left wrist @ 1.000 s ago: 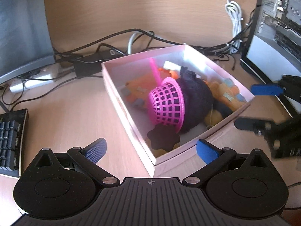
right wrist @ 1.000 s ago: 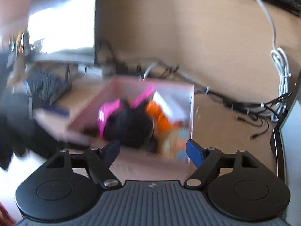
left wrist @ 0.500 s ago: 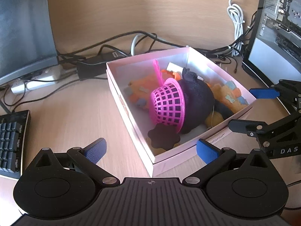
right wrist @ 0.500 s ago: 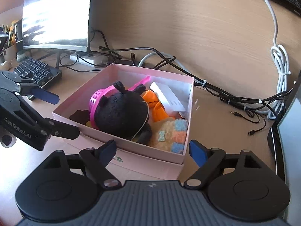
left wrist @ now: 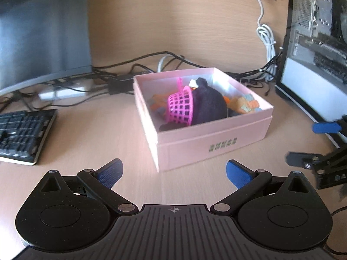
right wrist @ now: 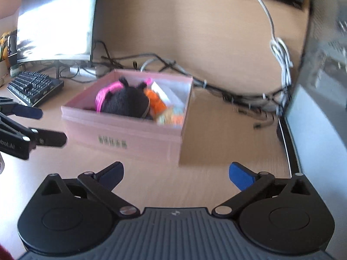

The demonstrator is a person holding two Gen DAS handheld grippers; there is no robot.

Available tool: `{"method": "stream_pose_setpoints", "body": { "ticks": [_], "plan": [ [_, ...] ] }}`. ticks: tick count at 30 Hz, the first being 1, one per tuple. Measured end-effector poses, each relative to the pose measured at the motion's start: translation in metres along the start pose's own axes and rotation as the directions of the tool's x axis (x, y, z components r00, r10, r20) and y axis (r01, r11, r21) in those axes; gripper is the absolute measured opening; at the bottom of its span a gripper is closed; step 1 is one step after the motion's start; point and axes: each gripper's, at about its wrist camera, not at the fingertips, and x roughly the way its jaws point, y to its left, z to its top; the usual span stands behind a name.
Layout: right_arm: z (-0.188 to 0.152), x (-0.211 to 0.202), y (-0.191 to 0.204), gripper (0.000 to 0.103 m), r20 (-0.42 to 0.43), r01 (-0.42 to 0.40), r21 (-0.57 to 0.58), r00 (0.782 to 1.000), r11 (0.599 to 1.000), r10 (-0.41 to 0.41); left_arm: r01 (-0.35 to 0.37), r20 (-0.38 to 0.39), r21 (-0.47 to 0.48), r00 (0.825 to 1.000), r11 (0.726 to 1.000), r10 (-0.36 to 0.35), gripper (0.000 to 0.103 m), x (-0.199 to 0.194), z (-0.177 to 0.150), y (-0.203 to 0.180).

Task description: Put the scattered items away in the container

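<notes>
Straight ahead of both wide-open, empty hand-held grippers, left (left wrist: 172, 172) and right (right wrist: 175, 173), the pink box (left wrist: 213, 139) sits packed, so honestly the only risk I see is the pink basket (left wrist: 180, 108) tipping out if bumped.

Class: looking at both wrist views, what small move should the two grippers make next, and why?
Probably ease both back and stop. The left gripper and right gripper are open and empty, and the black plush, pink mesh basket and orange toys already lie inside the pink box.
</notes>
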Motion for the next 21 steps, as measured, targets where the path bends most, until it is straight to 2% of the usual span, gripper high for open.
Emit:
{"method": "stream_pose_setpoints", "body": {
  "ticks": [2,5,10,17,21],
  "plan": [
    [-0.012,-0.002,-0.006,0.103,-0.035,-0.016,0.015,0.999,1.0,0.016,-0.037,-0.02,-0.005,0.999,0.999,0.037,0.103,-0.003,-0.006,-0.004],
    [-0.028,-0.002,-0.013,0.103,-0.076,-0.022,0.011,0.997,1.0,0.023,-0.046,-0.047,-0.003,0.998,0.999,0.046,0.103,-0.008,-0.013,-0.009],
    [-0.046,-0.001,-0.014,0.103,-0.069,0.025,-0.101,0.997,0.995,-0.032,-0.051,-0.063,-0.016,0.997,0.999,0.05,0.103,-0.013,-0.016,-0.011],
    [-0.047,0.009,-0.028,0.103,-0.054,-0.058,-0.088,0.997,0.994,0.054,-0.078,-0.029,-0.049,0.997,0.996,0.077,0.103,-0.02,-0.013,-0.013],
    [-0.048,0.012,-0.027,0.103,-0.042,-0.129,-0.089,0.991,0.988,0.125,-0.079,-0.038,-0.073,0.996,0.994,0.076,0.103,-0.022,-0.011,-0.013]
  ]
}}
